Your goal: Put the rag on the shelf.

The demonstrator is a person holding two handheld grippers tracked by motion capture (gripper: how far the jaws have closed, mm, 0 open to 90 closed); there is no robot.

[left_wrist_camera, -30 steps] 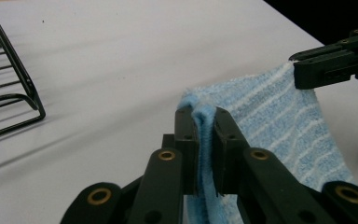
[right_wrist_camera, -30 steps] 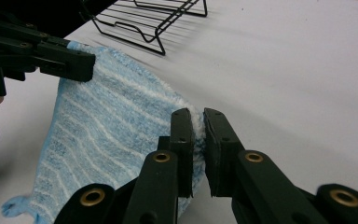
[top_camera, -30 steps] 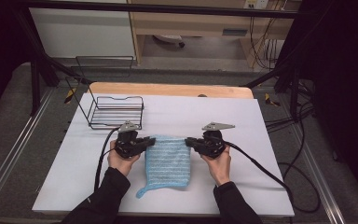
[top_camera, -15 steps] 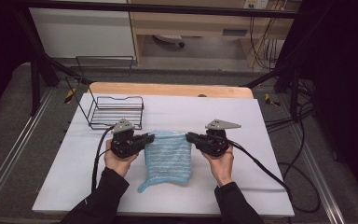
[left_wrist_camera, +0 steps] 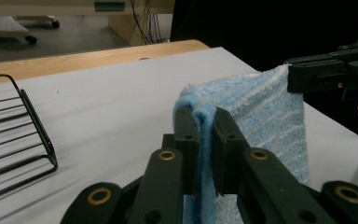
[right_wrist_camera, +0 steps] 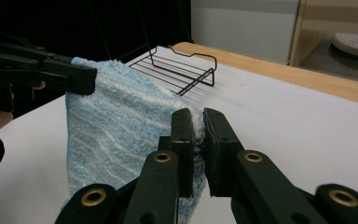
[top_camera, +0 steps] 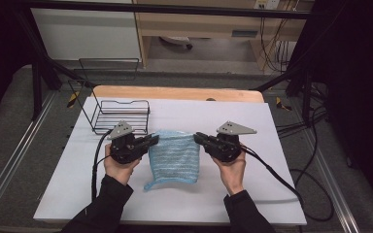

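A light blue striped towel (top_camera: 174, 156) hangs between my two grippers above the white table top, its lower end trailing toward me. My left gripper (top_camera: 152, 140) is shut on the towel's top left corner; in the left gripper view the blue cloth (left_wrist_camera: 256, 116) is pinched between my jaws (left_wrist_camera: 206, 122). My right gripper (top_camera: 197, 137) is shut on the top right corner, and the right gripper view has the towel (right_wrist_camera: 116, 130) stretching from my jaws (right_wrist_camera: 196, 120) across to the other gripper (right_wrist_camera: 77, 77). Both hands hold the top edge taut.
A black wire rack (top_camera: 119, 114) stands on the white table (top_camera: 272, 160) behind my left gripper, also near in the left gripper view (left_wrist_camera: 18, 135). A wooden board (top_camera: 175, 93) runs along the table's far edge. Cables trail off the right side.
Both grippers have moved away from me and upward with the towel's far corners, lifting it off the table so it hangs and looks shorter.
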